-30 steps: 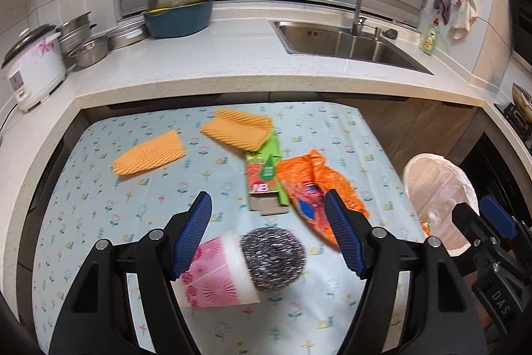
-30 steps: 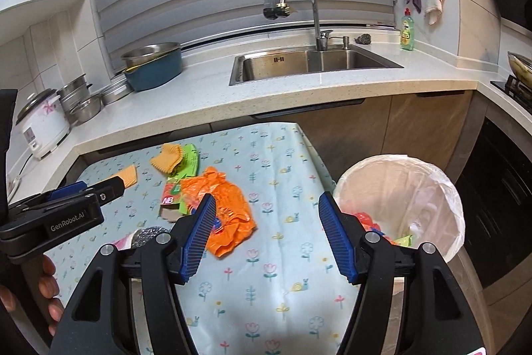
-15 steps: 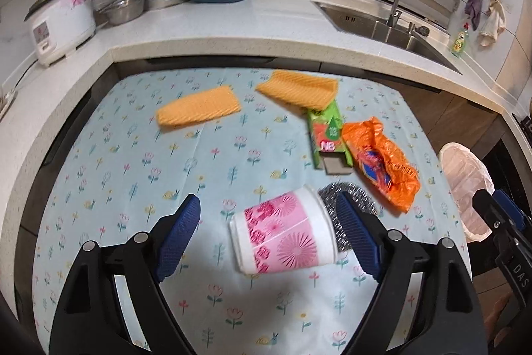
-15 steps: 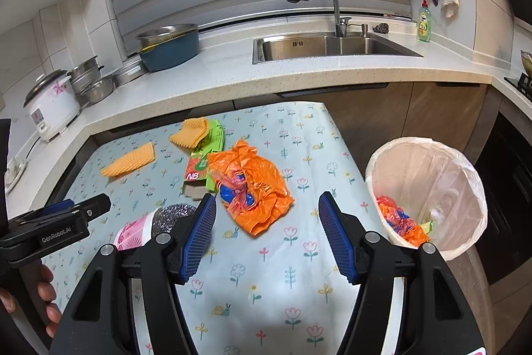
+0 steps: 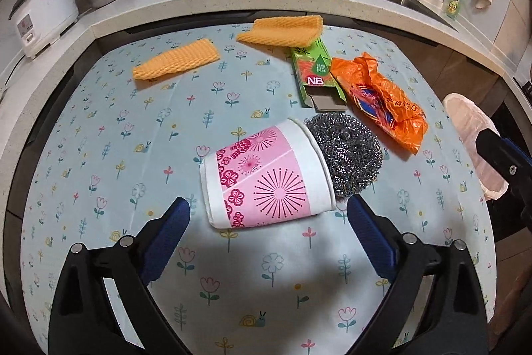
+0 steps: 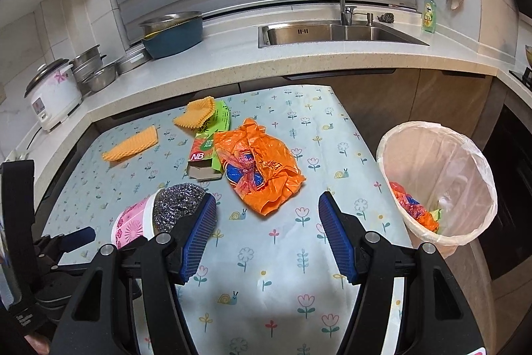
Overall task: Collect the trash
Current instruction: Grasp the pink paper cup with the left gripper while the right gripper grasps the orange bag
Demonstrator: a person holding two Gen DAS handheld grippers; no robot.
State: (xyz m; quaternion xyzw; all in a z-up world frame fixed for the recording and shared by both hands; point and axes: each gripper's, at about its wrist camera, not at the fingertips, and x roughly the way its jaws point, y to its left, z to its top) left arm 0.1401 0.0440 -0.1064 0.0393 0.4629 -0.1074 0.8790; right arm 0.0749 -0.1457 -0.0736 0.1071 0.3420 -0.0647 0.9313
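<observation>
A pink-and-white paper cup (image 5: 266, 177) lies on its side on the flowered table, its mouth against a steel wool scourer (image 5: 345, 152). My left gripper (image 5: 267, 218) is open, just in front of the cup. A green NB carton (image 5: 314, 75) and a crumpled orange plastic bag (image 5: 379, 95) lie behind. My right gripper (image 6: 267, 217) is open and empty, just in front of the orange bag (image 6: 262, 165). The cup (image 6: 133, 222) and the scourer (image 6: 178, 202) are at its left. A lined trash bin (image 6: 442, 188) with some trash stands right of the table.
Two orange cloths (image 5: 176, 62) (image 5: 282, 29) lie at the table's far side. The counter behind holds a rice cooker (image 6: 53, 92), steel bowls (image 6: 96, 69), a blue basin (image 6: 173, 34) and a sink (image 6: 332, 34). The left gripper body (image 6: 50, 255) shows at the right view's lower left.
My left gripper has drawn back and swung left, so the cup now lies beyond its fingertips. My right gripper has moved toward the orange bag. Both stay open.
</observation>
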